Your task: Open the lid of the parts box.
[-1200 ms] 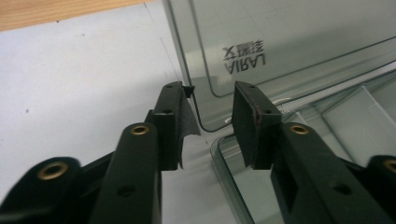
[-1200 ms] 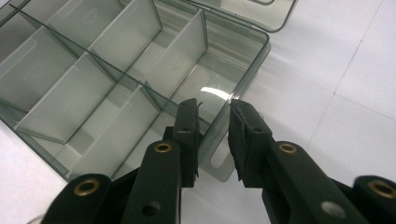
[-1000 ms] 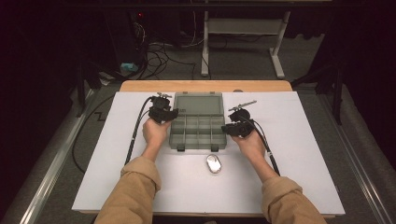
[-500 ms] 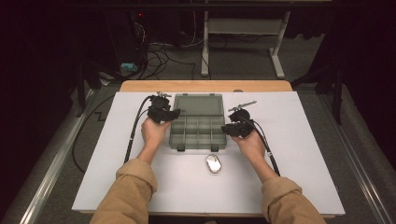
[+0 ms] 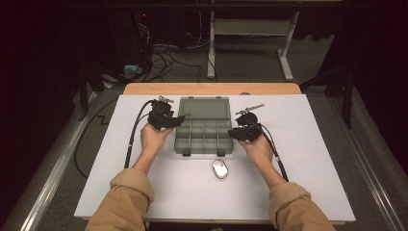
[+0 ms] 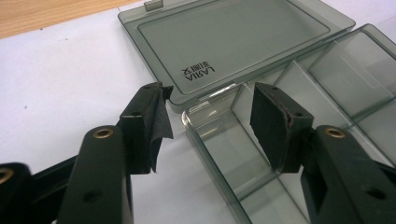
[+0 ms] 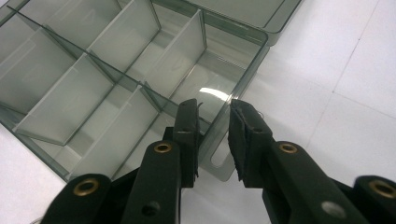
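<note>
A clear grey compartment box [image 5: 204, 137] lies mid-table, its lid [image 5: 204, 108] folded flat behind it. My left gripper [image 5: 179, 119] sits at the box's left rear corner. Its jaws have just been opening. In the left gripper view they [image 6: 210, 116] straddle the left wall [image 6: 205, 140] without either pad touching it. My right gripper [image 5: 232, 132] is at the box's right side. In the right gripper view it [image 7: 214, 126] is shut on the right wall [image 7: 219, 135], one pad inside the box and one outside. The compartments I can see hold nothing.
A small silver oval mouse [image 5: 220, 169] lies just in front of the box. White sheet [image 5: 312, 159] covers the table, with a wooden strip [image 5: 211, 88] along the far edge. A cable [image 5: 132, 139] trails from the left gripper and another [image 5: 276, 154] from the right.
The left hand has drawn slightly left, away from the box, and its jaws stand wider apart. The right hand and the box have stayed put.
</note>
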